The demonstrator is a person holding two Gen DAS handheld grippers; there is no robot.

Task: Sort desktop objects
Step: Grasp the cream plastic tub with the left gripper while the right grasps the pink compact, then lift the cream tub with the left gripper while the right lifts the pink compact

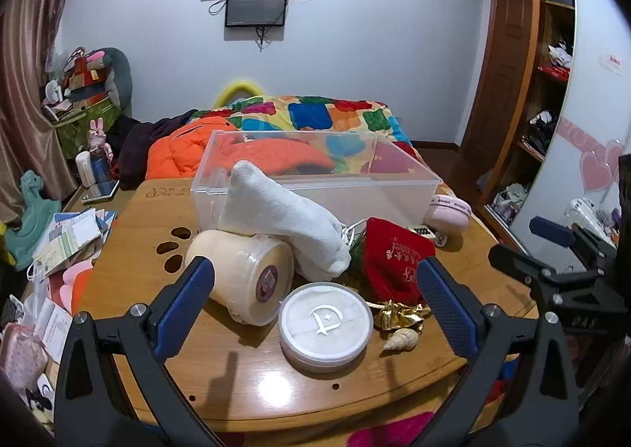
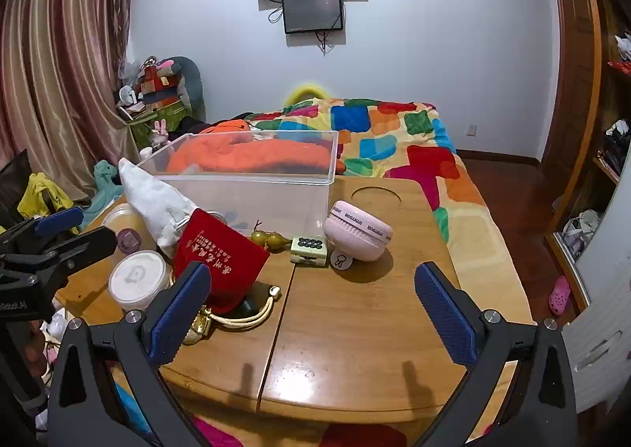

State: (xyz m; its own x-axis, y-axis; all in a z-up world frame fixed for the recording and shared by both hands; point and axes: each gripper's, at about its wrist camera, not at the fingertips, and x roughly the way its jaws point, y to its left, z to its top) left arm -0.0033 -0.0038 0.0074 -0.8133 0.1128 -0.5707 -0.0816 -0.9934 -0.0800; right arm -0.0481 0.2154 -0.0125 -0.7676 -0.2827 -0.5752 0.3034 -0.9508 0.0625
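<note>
On glossy wood [image 1: 130, 249]: fuzzy red pouch [image 1: 388, 265].

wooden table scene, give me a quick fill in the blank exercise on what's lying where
1. The white sock leans against the clear plastic ____.
2. The clear box holds ____ sorted items so far.
3. The pouch beside the round white tin is ____ in colour.
4. The pink brush sits on the wooden ____.

Missing words: box; no; red; table
</note>
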